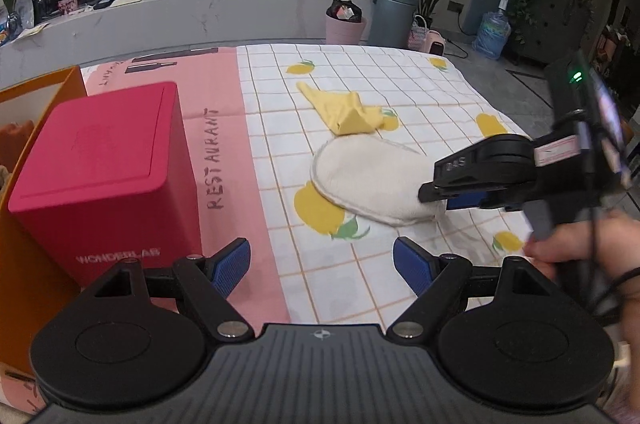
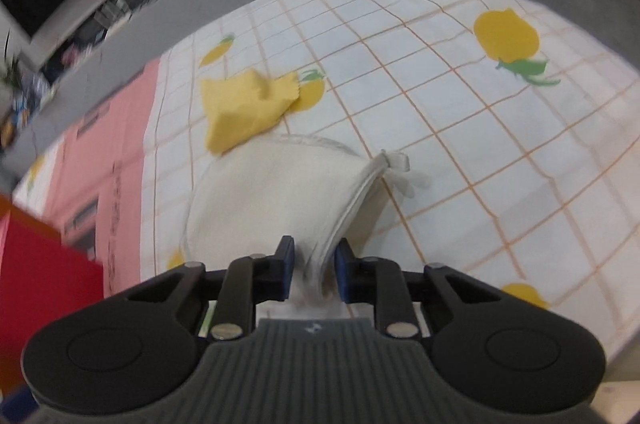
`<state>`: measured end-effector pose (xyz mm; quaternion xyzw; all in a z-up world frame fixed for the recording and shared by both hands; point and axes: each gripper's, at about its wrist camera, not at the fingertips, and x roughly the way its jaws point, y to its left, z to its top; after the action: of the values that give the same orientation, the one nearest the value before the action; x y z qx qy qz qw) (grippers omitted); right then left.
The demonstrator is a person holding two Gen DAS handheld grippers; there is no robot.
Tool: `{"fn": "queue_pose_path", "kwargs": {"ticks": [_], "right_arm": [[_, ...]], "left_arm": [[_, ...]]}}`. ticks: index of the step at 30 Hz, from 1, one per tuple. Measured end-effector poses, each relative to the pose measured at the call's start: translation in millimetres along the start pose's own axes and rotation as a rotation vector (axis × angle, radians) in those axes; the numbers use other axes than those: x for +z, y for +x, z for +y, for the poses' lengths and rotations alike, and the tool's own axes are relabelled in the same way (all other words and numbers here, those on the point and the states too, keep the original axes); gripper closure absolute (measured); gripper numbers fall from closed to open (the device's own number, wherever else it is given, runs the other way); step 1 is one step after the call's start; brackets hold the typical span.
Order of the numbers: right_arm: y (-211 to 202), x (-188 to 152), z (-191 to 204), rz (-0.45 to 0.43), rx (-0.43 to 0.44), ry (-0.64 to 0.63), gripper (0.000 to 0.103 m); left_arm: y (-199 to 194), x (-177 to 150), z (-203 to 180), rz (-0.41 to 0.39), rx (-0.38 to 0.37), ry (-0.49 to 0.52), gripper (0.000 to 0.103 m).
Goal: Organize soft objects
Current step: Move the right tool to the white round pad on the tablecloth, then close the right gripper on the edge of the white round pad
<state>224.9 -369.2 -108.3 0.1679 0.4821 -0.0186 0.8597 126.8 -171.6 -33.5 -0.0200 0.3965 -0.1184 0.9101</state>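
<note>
A round white fleece cloth (image 1: 368,180) lies on the checked lemon-print tablecloth (image 1: 400,84); a crumpled yellow cloth (image 1: 348,110) lies just beyond it. My right gripper (image 1: 434,194) is shut on the white cloth's near right edge; in the right wrist view the cloth (image 2: 272,192) is pinched between the blue pads (image 2: 286,264) of that gripper (image 2: 314,266), with the yellow cloth (image 2: 244,108) behind. My left gripper (image 1: 322,264) is open and empty, low over the tablecloth in front of the white cloth.
A red box (image 1: 104,180) marked WONDERLAB stands at the left on the pink cloth strip (image 1: 224,160), beside an orange bag (image 1: 24,128). The red box also shows at the left in the right wrist view (image 2: 36,276). Bins and plants stand beyond the table.
</note>
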Motion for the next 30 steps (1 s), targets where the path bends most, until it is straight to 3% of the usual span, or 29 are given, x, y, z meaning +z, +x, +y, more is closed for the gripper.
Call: {"fn": "queue_pose_path", "kwargs": {"ticks": [2, 3, 4, 5, 6, 7, 10, 13, 15, 17, 19, 27, 30], "right_arm": [[-13, -7, 4, -0.005, -0.03, -0.052, 0.016], [-19, -10, 4, -0.015, -0.041, -0.072, 0.006], [-27, -12, 6, -0.037, -0.049, -0.107, 0.003], [-35, -13, 10, -0.066, -0.053, -0.166, 0.003], [-45, -11, 24, -0.081, -0.033, -0.33, 0.003], [-45, -11, 24, -0.081, -0.033, -0.33, 0.003], [-43, -10, 50, -0.085, -0.01, -0.597, 0.003], [-34, -27, 71, -0.144, 0.045, -0.966, 0.003], [-17, -30, 76, -0.07, 0.045, -1.103, 0.003], [-1, -19, 73, 0.006, 0.071, -1.093, 0.003], [12, 8, 62, 0.017, 0.117, -1.006, 0.003], [43, 45, 39, 0.092, 0.197, -0.861, 0.003], [56, 51, 34, 0.079, 0.15, -0.855, 0.002]], "left_arm": [[-3, -4, 4, -0.006, -0.012, -0.004, 0.008], [-5, -6, 5, -0.01, -0.023, -0.006, 0.008], [-8, -8, 7, -0.015, -0.037, -0.004, 0.008], [-10, -9, 8, -0.018, -0.05, 0.005, 0.008], [-12, -10, 8, -0.023, -0.065, 0.022, 0.008], [-14, -11, 7, -0.029, -0.074, 0.036, 0.008], [-18, -12, 8, -0.05, -0.089, 0.044, 0.008], [-17, -14, 9, -0.051, -0.103, 0.054, 0.008], [-15, -14, 13, -0.054, -0.098, 0.033, 0.008], [-13, -14, 18, -0.047, -0.105, 0.016, 0.008], [-11, -14, 23, -0.045, -0.108, 0.005, 0.008], [-4, -12, 36, -0.03, -0.109, -0.043, 0.008], [-1, -13, 35, -0.018, -0.105, -0.039, 0.008]]}}
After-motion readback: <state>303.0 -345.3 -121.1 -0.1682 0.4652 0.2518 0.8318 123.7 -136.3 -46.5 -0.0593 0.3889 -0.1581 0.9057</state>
